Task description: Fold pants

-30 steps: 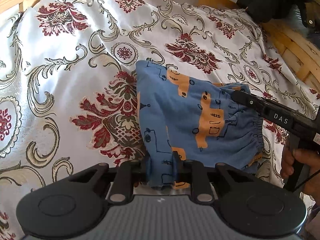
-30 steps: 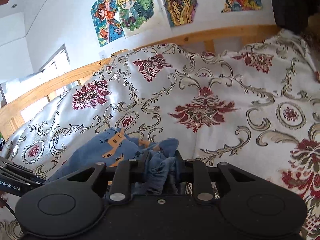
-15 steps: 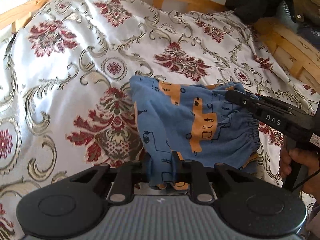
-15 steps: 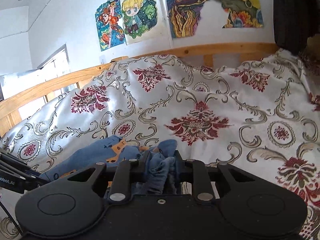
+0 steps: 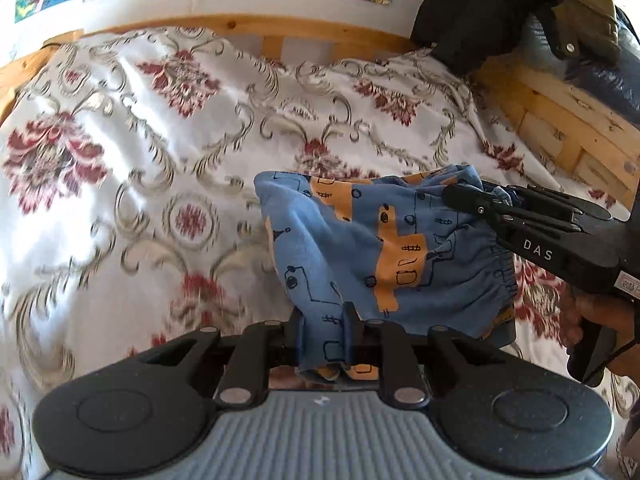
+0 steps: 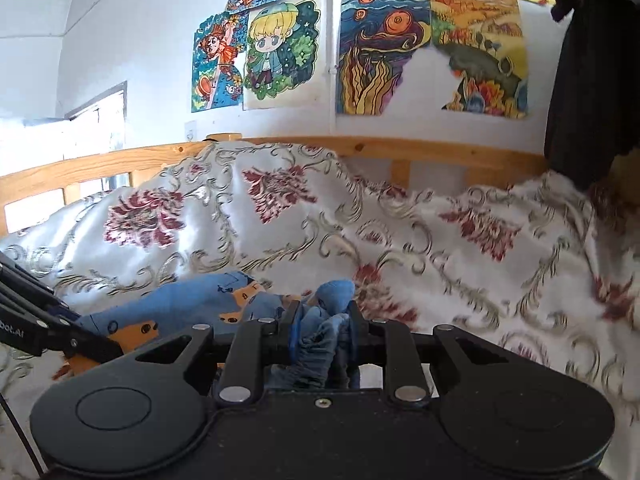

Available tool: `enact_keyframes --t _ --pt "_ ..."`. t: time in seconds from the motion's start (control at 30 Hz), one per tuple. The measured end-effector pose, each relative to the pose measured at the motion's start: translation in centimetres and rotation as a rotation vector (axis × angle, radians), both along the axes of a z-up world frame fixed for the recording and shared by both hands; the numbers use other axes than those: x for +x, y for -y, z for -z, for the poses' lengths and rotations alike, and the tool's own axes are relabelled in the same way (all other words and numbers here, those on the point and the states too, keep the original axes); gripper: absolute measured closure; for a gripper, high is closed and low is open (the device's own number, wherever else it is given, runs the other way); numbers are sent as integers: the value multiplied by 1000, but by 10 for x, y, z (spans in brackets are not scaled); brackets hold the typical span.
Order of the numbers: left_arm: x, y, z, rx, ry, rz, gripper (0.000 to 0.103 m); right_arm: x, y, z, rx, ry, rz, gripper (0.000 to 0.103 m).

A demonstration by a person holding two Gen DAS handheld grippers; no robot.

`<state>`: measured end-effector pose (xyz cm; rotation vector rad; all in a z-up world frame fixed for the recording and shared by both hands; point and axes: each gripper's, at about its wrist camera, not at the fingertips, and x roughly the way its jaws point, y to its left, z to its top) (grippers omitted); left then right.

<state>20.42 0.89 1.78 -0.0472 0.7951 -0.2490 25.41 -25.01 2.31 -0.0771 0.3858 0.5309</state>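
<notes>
Small blue pants (image 5: 372, 248) with orange vehicle prints hang lifted between both grippers above the flowered bedspread (image 5: 132, 184). My left gripper (image 5: 324, 334) is shut on one edge of the cloth, which bunches between its fingers. In the left wrist view the right gripper (image 5: 464, 196) reaches in from the right and pinches the gathered elastic waistband, with a hand (image 5: 596, 312) on its handle. The right wrist view shows my right gripper (image 6: 322, 332) shut on a wad of the blue pants (image 6: 192, 300), and the left gripper (image 6: 96, 344) enters at the lower left.
A wooden bed rail (image 5: 248, 28) runs along the far side, with slats (image 5: 560, 128) at the right. Dark clothing (image 5: 480, 12) hangs at the upper right. Colourful drawings (image 6: 360, 48) cover the white wall (image 6: 140, 32) behind the bed.
Both grippers have risen and tipped up with the pants held between them; the wall and its drawings now fill more of each view. Both grips stay the same.
</notes>
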Motion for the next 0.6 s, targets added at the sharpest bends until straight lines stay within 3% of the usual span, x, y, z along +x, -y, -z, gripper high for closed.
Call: enact_keyframes --t 0.13,0.27,0.43,0.6 --pt "23 -5 7 -35 31 -20 83 34 -5 0 -18 7 -3 80" --pt "38 -15 26 -86 -8 -47 83 62 -9 13 -43 -50 -26 80" --pt "43 -24 52 -90 -64 -69 83 71 -11 38 -69 -116 -22 80" --pt "42 -24 53 -79 -61 -60 83 74 -4 44 -19 -159 8 79"
